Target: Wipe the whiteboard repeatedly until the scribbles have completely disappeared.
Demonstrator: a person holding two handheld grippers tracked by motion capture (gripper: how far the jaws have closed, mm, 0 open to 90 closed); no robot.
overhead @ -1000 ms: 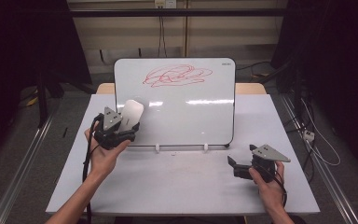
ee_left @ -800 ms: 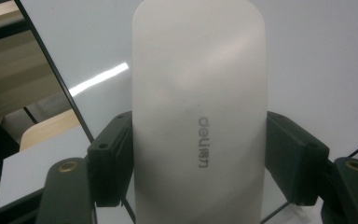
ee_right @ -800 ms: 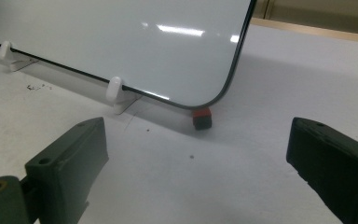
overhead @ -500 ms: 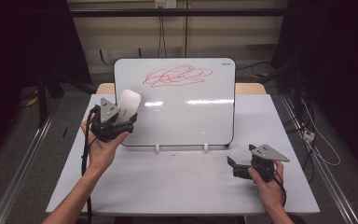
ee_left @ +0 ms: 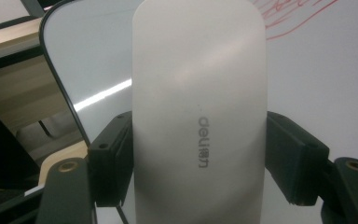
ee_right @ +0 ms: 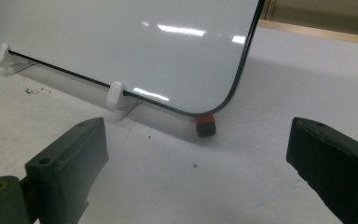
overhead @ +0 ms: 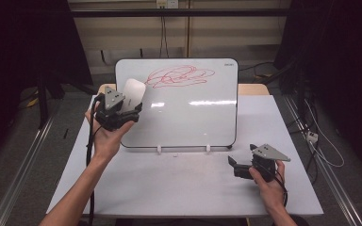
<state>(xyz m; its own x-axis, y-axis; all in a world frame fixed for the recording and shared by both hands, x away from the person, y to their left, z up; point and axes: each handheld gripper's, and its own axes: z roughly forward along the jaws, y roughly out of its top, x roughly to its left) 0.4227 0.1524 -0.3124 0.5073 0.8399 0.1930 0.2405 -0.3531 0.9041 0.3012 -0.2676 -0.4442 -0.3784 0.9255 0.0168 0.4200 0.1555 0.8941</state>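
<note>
A whiteboard (overhead: 188, 113) stands propped on the white table (overhead: 169, 188), with a red scribble (overhead: 179, 75) near its top edge. My left gripper (overhead: 126, 106) is raised in front of the board's upper left part, shut on a white eraser (overhead: 134, 93) that sticks up past the jaws. In the left gripper view the eraser (ee_left: 198, 116) has a grey printed logo, the left gripper (ee_left: 198, 161) clamps both its sides, and the scribble (ee_left: 298, 18) lies up to the right. My right gripper (overhead: 235, 167) rests on the table at the right, open, with nothing between its jaws (ee_right: 198, 163).
Two white feet (overhead: 160, 149) (overhead: 208, 148) hold the board's lower edge. A small red and black piece (ee_right: 206, 125) sits under the board's lower right corner (ee_right: 223, 105). Cables hang on the wall behind, and dark floor flanks the table.
My left gripper has risen with the eraser along the board's left side, toward the scribble. The right gripper has stayed where it was.
</note>
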